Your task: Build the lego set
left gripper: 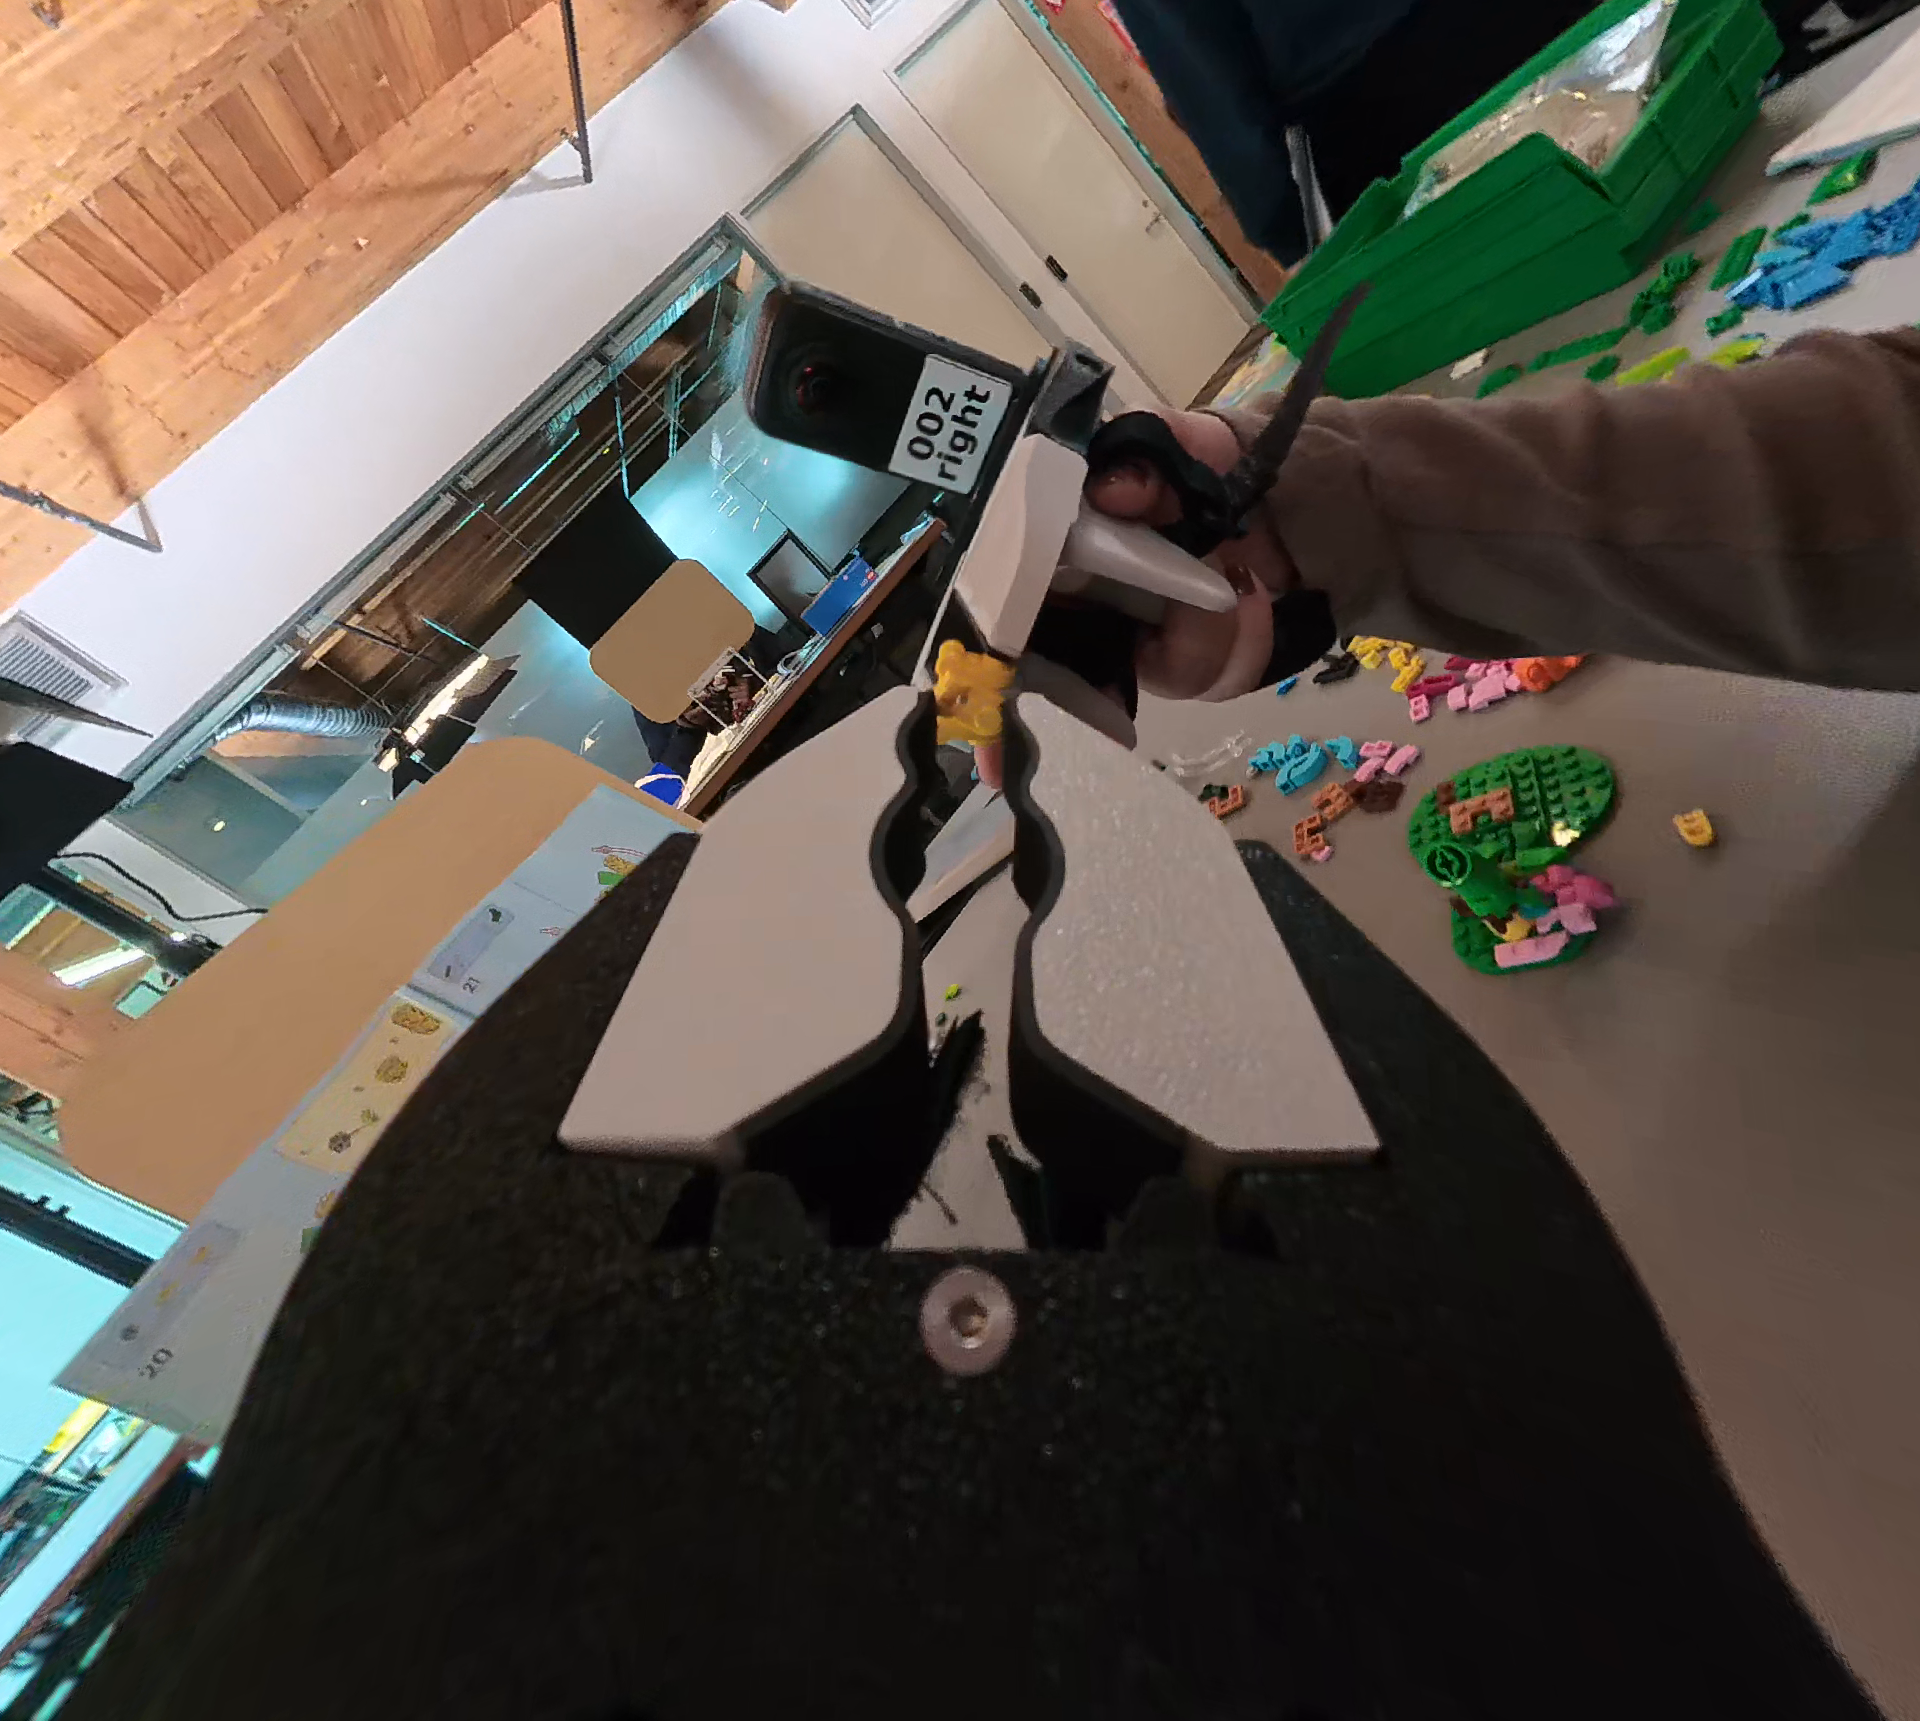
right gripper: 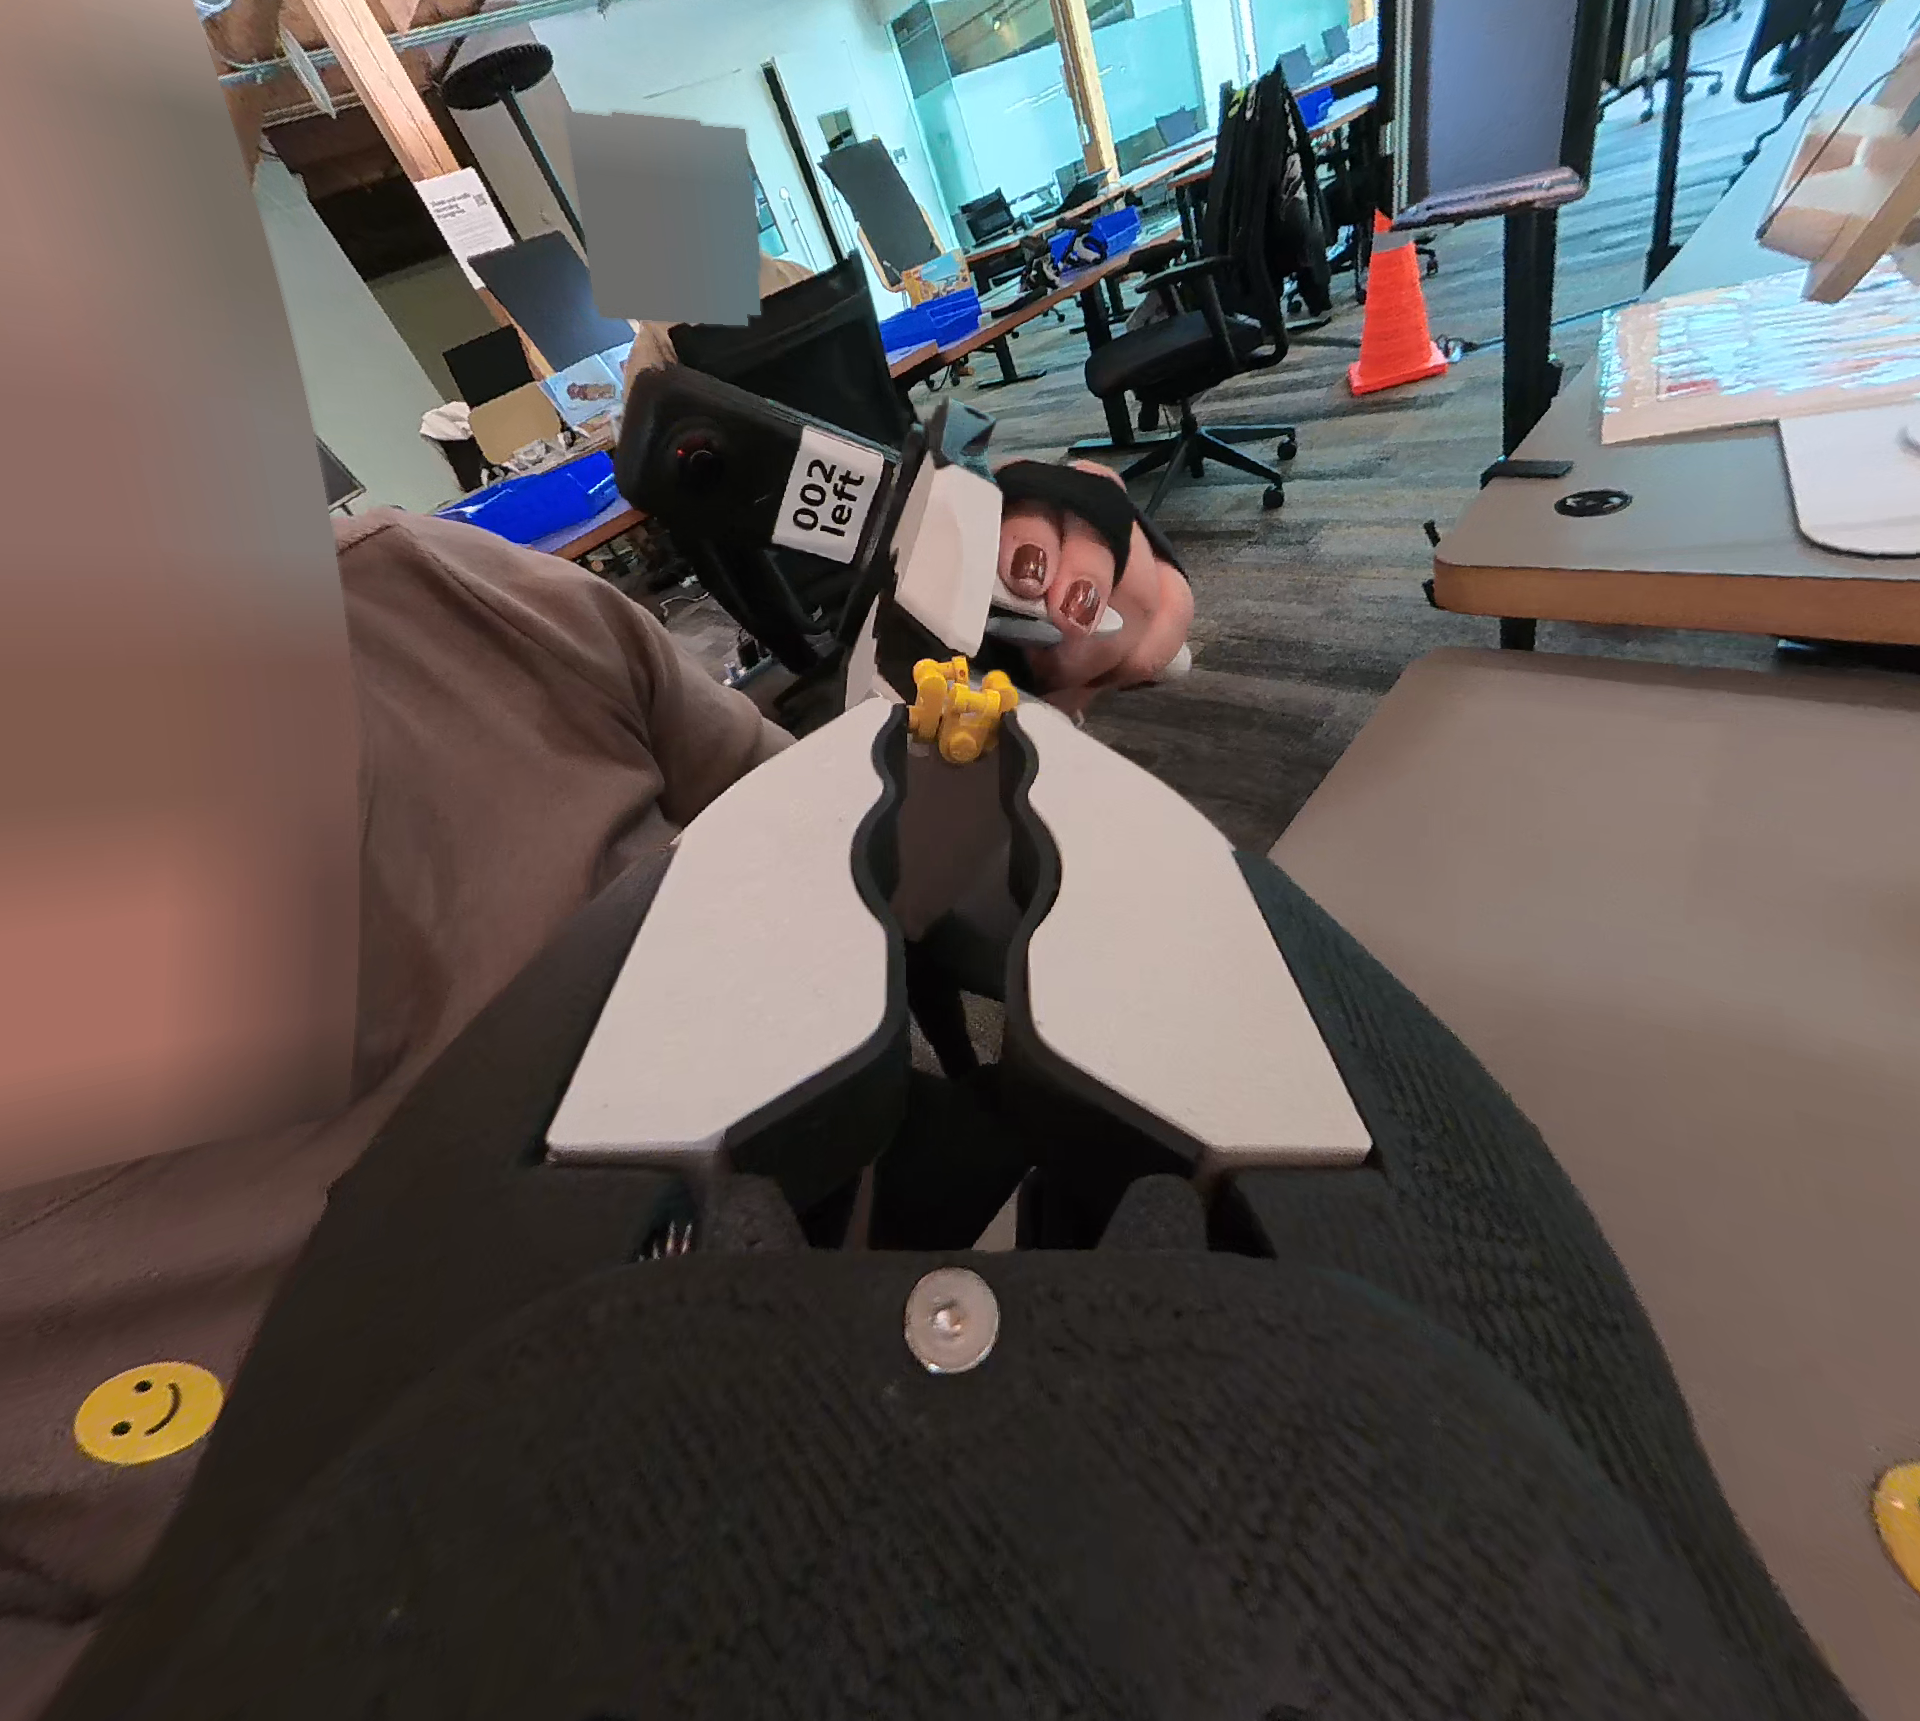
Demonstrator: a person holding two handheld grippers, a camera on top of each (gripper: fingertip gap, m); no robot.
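Note:
A small yellow lego assembly (left gripper: 968,695) is held in the air between both grippers, which meet tip to tip. My left gripper (left gripper: 966,715) is shut on it from one side. The right gripper (left gripper: 1013,591), held by a hand in a brown sleeve, comes in from above right. In the right wrist view my right gripper (right gripper: 958,721) is shut on the same yellow assembly (right gripper: 961,703), with the left gripper (right gripper: 935,570) facing it. A green round baseplate (left gripper: 1538,783) with a partial build lies on the grey table (left gripper: 1558,1152).
Loose bricks lie on the table: pink ones (left gripper: 1475,684), blue ones (left gripper: 1829,248), light-blue ones (left gripper: 1299,762), one yellow piece (left gripper: 1694,828). A green bin (left gripper: 1507,237) stands at the back. An instruction booklet (left gripper: 416,1048) stands propped at the left. Another person stands behind the bin. The grippers are tip to tip, or close to it. The green round baseplate (left gripper: 1538,783) is about equally far from each gripper, around 30 centimetres.

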